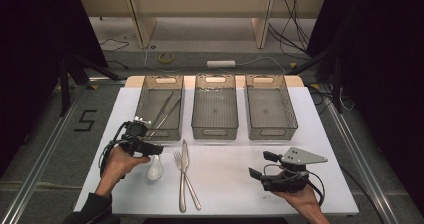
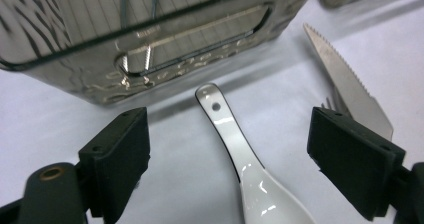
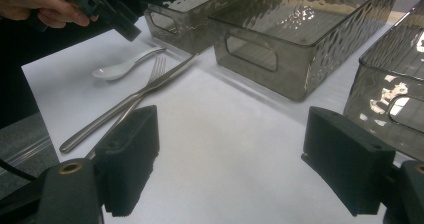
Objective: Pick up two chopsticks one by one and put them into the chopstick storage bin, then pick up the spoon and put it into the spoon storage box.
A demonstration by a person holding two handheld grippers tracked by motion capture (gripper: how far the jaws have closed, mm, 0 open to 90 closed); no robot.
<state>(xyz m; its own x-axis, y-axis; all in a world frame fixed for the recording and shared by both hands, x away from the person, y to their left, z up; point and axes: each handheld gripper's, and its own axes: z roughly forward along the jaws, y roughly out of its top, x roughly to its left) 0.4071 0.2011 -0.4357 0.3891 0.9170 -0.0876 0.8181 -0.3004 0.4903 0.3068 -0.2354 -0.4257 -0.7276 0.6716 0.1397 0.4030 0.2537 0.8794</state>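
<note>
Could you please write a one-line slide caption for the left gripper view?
Open tongs straddle a white ceramic spoon before a smoked plastic bin, knife alongside.

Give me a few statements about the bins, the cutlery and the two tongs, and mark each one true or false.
1. Three smoky plastic bins stand in a row at the far side of the table. True: left bin, middle bin, right bin.
2. The chopsticks lie in the middle bin. False: they lie in the left bin.
3. The left tongs are shut on the white spoon. False: they are open, with the spoon on the table between the jaws.
4. The knife and fork lie crossed on the table. True.
5. The right tongs hold the fork. False: they are open and hold nothing.
</note>
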